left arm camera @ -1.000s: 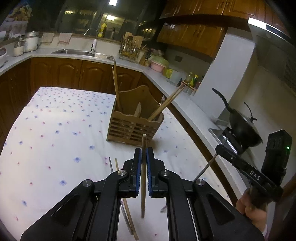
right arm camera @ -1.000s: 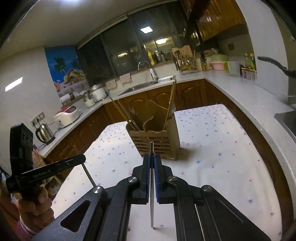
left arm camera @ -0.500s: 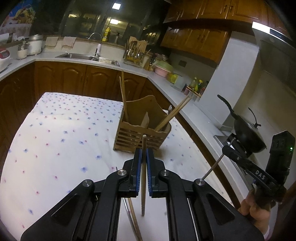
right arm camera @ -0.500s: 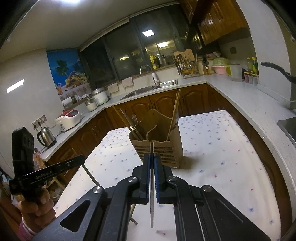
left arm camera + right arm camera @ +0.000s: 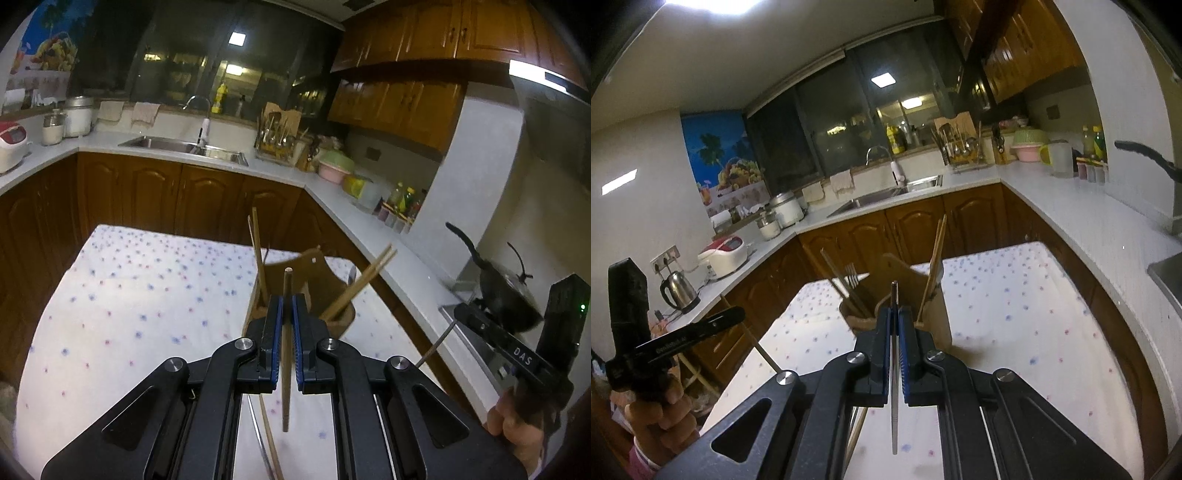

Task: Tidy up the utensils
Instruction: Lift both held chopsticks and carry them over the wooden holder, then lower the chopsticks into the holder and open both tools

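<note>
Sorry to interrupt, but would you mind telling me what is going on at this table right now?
A person is sorting utensils with a handheld gripper in each hand. The left gripper is shut on a wooden chopstick, and the right gripper is shut on a thin metal chopstick. Both are held above the flowered tablecloth, pointing toward the wooden utensil holder, which already contains chopsticks and a fork. More chopsticks lie on the cloth below.

Wooden chopstick (image 5: 286,347), metal chopstick (image 5: 894,369), slatted wooden holder (image 5: 934,314)
</note>
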The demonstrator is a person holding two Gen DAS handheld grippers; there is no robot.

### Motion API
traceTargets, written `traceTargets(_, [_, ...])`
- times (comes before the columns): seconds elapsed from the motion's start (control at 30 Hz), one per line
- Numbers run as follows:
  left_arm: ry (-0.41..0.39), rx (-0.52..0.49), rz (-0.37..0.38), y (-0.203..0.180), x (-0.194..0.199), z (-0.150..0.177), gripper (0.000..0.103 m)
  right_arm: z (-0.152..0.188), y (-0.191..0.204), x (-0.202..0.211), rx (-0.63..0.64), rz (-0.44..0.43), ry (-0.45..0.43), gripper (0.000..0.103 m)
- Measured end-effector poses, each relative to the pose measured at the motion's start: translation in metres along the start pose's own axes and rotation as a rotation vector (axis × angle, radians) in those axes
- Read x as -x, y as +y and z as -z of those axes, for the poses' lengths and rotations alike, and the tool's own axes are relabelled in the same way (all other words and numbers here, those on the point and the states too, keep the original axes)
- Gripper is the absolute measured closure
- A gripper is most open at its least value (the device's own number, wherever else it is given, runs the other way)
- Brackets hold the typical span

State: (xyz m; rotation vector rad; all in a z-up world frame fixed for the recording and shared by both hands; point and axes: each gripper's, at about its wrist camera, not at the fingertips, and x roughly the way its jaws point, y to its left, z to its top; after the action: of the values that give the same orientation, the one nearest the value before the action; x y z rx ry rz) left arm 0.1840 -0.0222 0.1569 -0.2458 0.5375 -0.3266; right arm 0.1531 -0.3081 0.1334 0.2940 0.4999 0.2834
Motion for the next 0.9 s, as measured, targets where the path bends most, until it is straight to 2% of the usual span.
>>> traceTargets(0.17, [-0.048,0.011,-0.008,0.001,-0.007,-0.024,0.098,-0.021,-0.006,-0.010,-0.017,0.006,-0.042,0.099])
traceTargets(0.53, [-0.199,0.047,-0.034,0.003,-0.036,-0.082,0.098,-0.079,-0.007,-0.026,-0.049,0.018,-0.211,0.099])
traceTargets(0.7, [-0.200,0.071,-0.074,0.007,-0.066,-0.079,0.098,-0.084,-0.005,-0.047,-0.036,0.053,-0.233,0.099])
traceTargets(0.9, [-0.160,0.074,-0.103,0.015,-0.096,-0.051,0.098,-0.062,-0.012,-0.076,-0.026,0.089,-0.207,0.098])
